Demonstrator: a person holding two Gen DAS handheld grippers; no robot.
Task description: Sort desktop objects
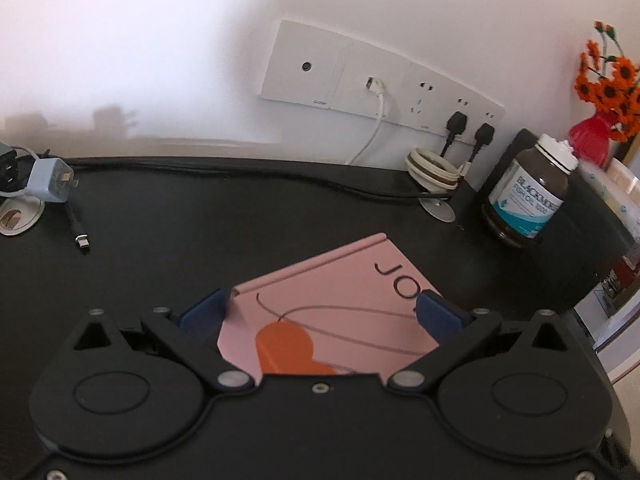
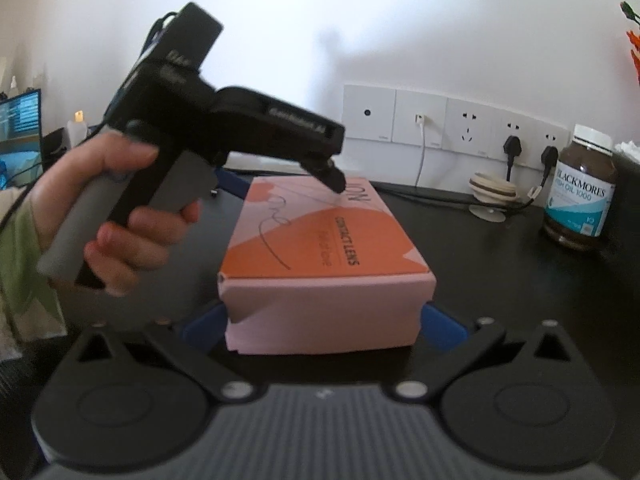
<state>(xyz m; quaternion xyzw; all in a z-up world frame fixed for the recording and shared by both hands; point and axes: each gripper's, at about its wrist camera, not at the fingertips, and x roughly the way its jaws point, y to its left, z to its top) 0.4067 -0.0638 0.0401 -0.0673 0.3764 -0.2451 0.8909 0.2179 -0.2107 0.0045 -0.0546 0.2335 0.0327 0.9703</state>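
A pink and orange contact lens box (image 2: 320, 248) rests on the black desk (image 2: 500, 280). My right gripper (image 2: 324, 326) clamps the box's near end, one blue fingertip against each side. At the far end is my left gripper (image 2: 284, 182), held by a hand (image 2: 120, 216), with its fingers astride the box. In the left wrist view the box (image 1: 332, 304) lies slanted between the blue fingertips of the left gripper (image 1: 320, 308), both of which touch its edges. I cannot tell whether the box is lifted off the desk.
A brown fish oil bottle (image 1: 528, 196) (image 2: 580, 196) stands at the right by a black block. A coiled cord (image 1: 434, 170) lies under the wall sockets (image 1: 380, 76). A charger (image 1: 52, 182) with a cable sits far left. A red vase (image 1: 592, 138) of orange flowers is far right.
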